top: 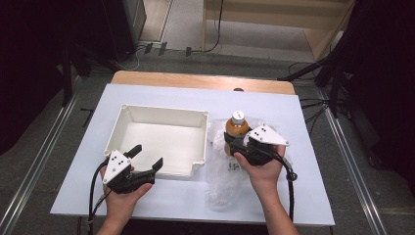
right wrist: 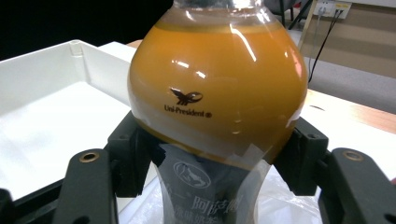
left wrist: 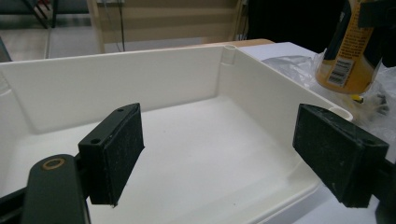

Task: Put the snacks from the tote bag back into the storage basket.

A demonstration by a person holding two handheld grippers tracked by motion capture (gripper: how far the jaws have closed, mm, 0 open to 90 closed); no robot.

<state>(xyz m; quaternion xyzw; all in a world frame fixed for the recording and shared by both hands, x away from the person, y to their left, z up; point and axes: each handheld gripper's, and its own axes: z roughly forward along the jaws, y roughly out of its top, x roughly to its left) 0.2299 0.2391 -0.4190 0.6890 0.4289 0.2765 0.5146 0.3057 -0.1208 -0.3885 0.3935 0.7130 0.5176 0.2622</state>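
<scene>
Orange bottle (top: 237, 131): standing upright on a crinkled clear plastic bag (top: 225, 181), just right of the tray, its white cap on top; filled with an amber drink, a label wrapping its lower part.
Right gripper (top: 230, 143): clamping both jaws on the bottle's narrower labelled waist, just under the bulge, as the right gripper view is showing; the right hand (top: 264, 169) is holding it from the near side.
Left gripper (top: 147, 155): hovering over the tray's near left corner with its jaws standing wide apart and nothing between them; the left hand (top: 122, 193) is gripping its body.
White tray (top: 125, 115): sitting on the white tabletop (top: 161, 196), left of the bottle, its pale floor lying bare under the left jaws.
Bag and tray: lying just beside each other at the tray's right wall.
</scene>
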